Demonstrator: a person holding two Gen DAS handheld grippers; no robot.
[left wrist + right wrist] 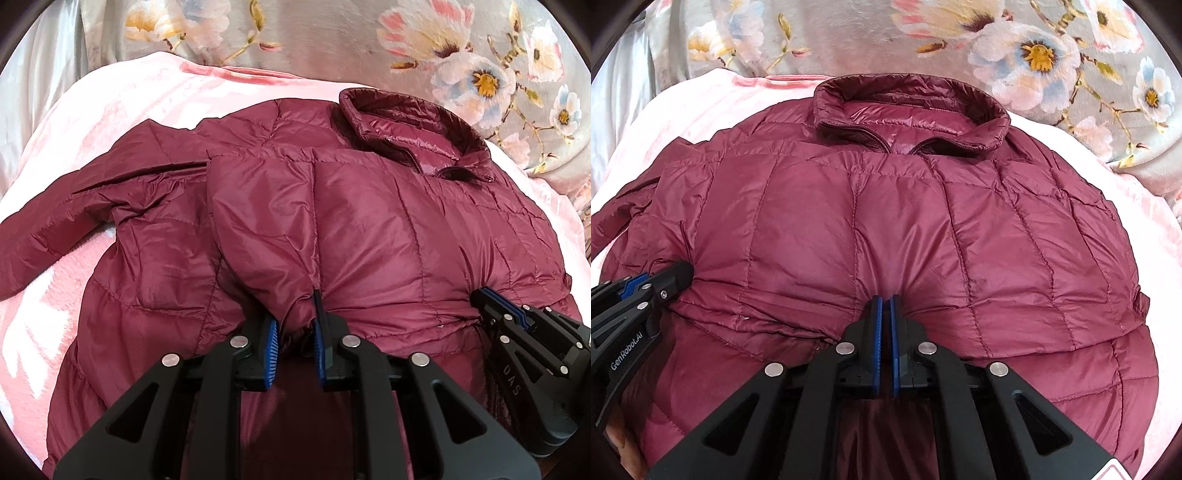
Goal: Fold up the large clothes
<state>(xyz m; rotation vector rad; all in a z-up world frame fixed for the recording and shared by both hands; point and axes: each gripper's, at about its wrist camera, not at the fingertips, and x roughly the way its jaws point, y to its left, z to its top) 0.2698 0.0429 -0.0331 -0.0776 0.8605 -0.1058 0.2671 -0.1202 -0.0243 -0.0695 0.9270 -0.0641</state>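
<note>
1. The pink blanket (122, 110) is lying across the bed and is carrying everything; a grey flowered cover (1071, 55) is showing along the far edge. Being soft and plush, the blanket is probably giving way under the load, so any fold pressed onto it is likely to end up uneven.

2. The maroon puffer jacket (886, 229) is lying front up on the blanket, its collar (912, 107) pointing to the far side and one sleeve (55, 221) trailing off to the left. A panel of it is already lying doubled over the body, with its lower edge running between the two tools.

3. The slippery, puffy fabric is the main risk: the trapped air is likely to be pushing the folded layer open, and the shell could be sliding out of a thin pinch if it is pulled fast or unevenly.

4. The left gripper (295, 325) is pinching a bunched fold of the jacket, its blue pads held slightly apart by the cloth between them.

5. The right gripper (885, 306) is standing further right on the same edge, its pads nearly together; a thin layer of jacket seems to be caught between them.

6. If one tool is travelling ahead of the other, the fold is likely to be twisting, and the loose left sleeve could be dragging crooked.

7. No containers are showing in either view.
</note>
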